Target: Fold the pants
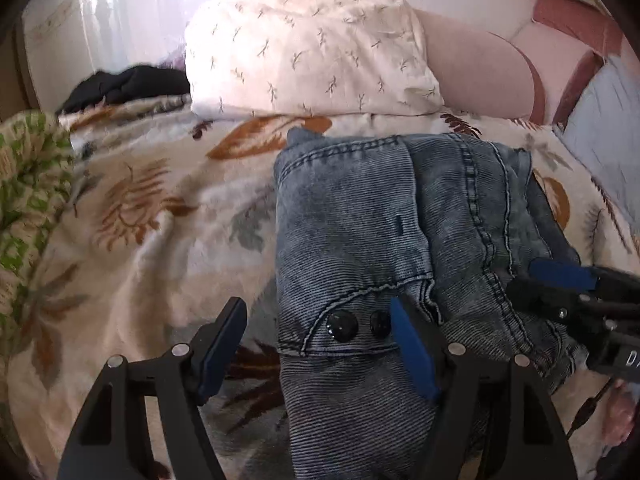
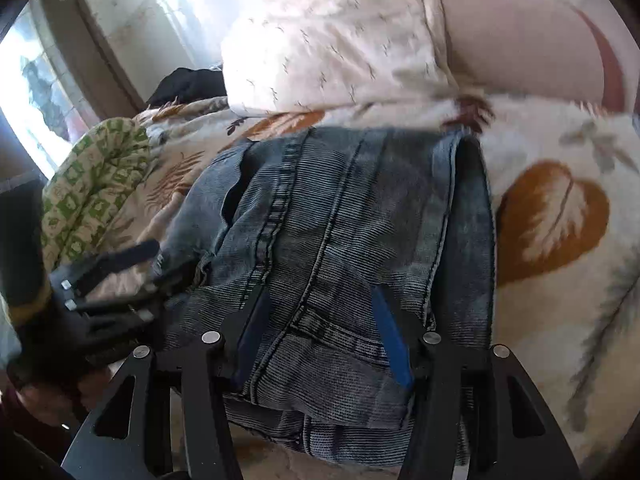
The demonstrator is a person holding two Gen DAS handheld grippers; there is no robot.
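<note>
Washed blue jeans lie folded in a thick bundle on a leaf-print blanket; two black buttons show at the waistband. My left gripper is open, its fingers astride the bundle's left near edge. My right gripper is open over the near end of the jeans, its blue pads on either side of a seam. Each gripper also shows in the other's view: the right gripper, the left gripper.
A white leaf-sprig pillow and a pink bolster lie beyond the jeans. A green patterned cloth sits at the left, a black garment at the far left, a grey pillow at the right.
</note>
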